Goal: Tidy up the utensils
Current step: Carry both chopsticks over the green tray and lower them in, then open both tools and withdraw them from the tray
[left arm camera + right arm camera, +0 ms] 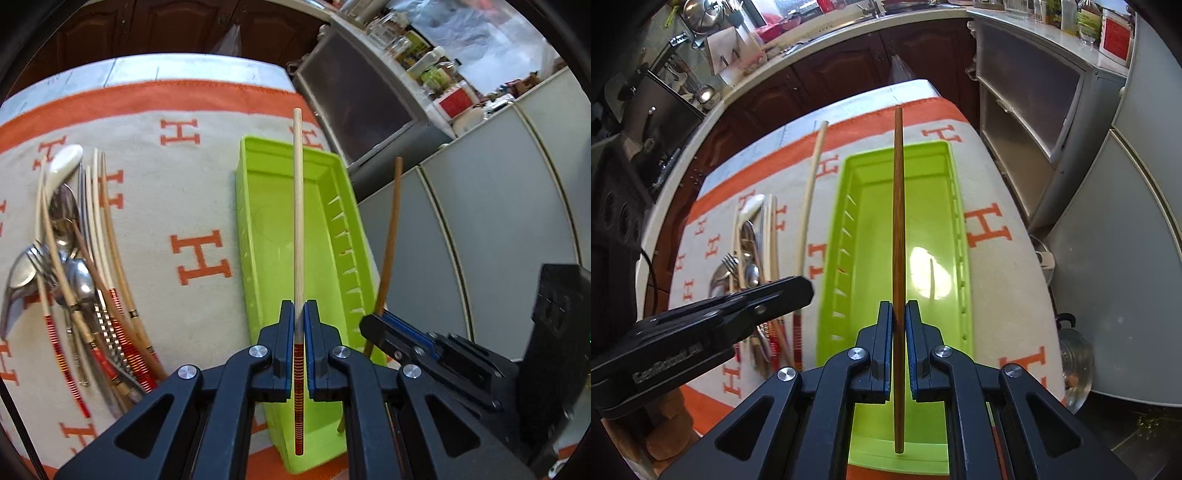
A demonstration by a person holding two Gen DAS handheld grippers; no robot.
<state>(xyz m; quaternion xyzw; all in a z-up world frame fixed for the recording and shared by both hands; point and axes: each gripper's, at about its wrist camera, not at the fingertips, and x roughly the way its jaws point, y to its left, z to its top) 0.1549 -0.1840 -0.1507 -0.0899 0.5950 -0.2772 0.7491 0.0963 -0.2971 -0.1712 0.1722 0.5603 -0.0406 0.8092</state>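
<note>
Currently both tools angle steeply down over the green tray (960, 236): left gripper (299, 306) pinches a pale chopstick (298, 206), right gripper (899, 306) pinches a brown chopstick (898, 206).

Both fisheye cameras ride just behind their own fingers, looking steeply down from close above the desk (192, 110). Both share the green tray (258, 229) at frame centre and the utensil pile (750, 251) on the left. Each catches the other hand-held gripper at its lower edge.
</note>
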